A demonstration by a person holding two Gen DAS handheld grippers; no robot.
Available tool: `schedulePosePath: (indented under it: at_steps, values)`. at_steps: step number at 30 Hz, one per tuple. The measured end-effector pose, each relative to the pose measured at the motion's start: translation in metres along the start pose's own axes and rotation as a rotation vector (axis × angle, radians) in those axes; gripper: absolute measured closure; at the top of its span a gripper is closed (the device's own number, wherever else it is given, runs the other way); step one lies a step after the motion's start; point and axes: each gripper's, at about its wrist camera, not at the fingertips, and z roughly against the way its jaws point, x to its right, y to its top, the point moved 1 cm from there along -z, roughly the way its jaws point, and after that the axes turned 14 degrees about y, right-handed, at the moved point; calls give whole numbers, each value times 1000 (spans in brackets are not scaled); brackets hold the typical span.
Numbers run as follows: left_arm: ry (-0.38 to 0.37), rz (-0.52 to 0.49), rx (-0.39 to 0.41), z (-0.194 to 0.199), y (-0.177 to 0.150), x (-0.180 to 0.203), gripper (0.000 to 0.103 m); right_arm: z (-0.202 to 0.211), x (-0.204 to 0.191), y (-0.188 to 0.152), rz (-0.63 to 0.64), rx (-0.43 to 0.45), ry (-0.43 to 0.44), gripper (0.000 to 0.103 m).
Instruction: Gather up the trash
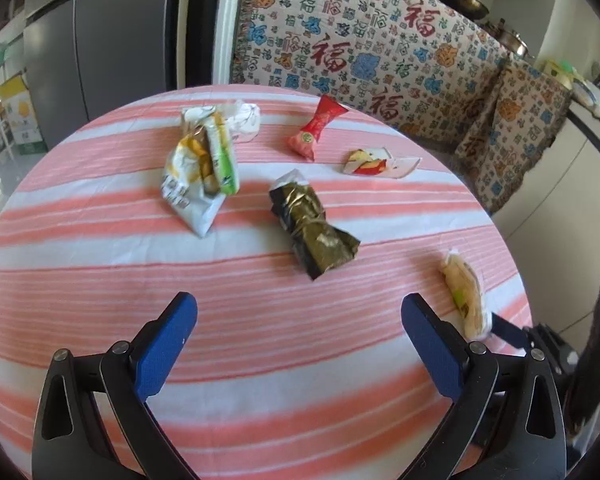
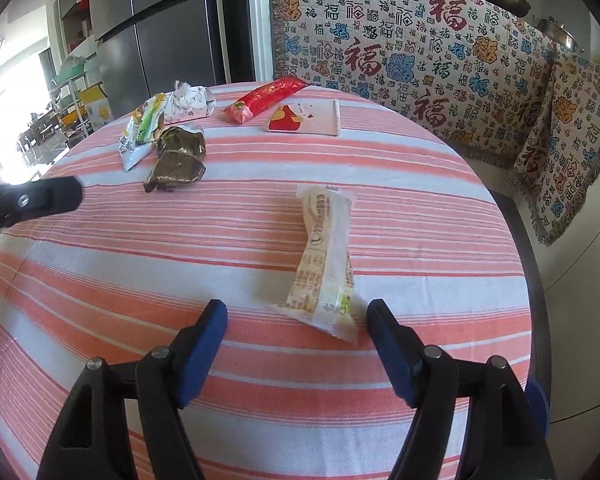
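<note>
Both grippers are hanging over the round table with the pink-and-white striped cloth (image 1: 100, 272), pointing down at it.

The left gripper (image 1: 299, 309) has its blue-padded jaws spread wide, nothing between them, nothing touching. Just beyond it, toward the middle of the table, lies the dark gold crumpled wrapper (image 1: 314, 226). Farther back on the left is the white-yellow-green snack bag (image 1: 198, 170), with a white crumpled wrapper (image 1: 244, 120) right behind it. At the far side sits the red candy-style wrapper (image 1: 318, 128), and to its right the flat red-and-white packet (image 1: 376, 163).

The right gripper (image 2: 296, 312) also has its jaws wide apart, not pinching anything. The pale cream wrapper (image 2: 328, 260) lies flat on the cloth just past the tips; its near end sits between the two fingers, closer to the right one, but the pads don't press on it as far as I can see. In the left wrist view that same wrapper shows up at the right edge of the table, beside the other gripper's blue finger.

Behind the table there's a patterned blanket (image 2: 420, 48) draped over a seat.
</note>
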Motion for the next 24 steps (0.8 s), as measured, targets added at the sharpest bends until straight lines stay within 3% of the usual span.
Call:
schedulePosePath:
  at_steps: [5,7,10,12,16,20,24]
  values:
    - [108,48,-24,-45,32,20,6,1,1,0,-3,2,1,29]
    - [121,57,-48,-61,37,22,27,1,2,0,-7,4,3,29]
    - [127,34,-50,-69,32,23,74,2,3,0,-17,10,13,29]
    - [113,-16,-41,-64,28,22,82,2,5,-1,-25,14,19,29]
    - [31,-155,-38,-28,12,13,84,4,7,-1,-36,21,34,29]
    - [-82,-300,-97,12,-22,-2,84,7,12,-2,-69,41,73,29]
    - [-95,-277,-106,24,-49,-20,74,11,21,-1,-116,45,142,29]
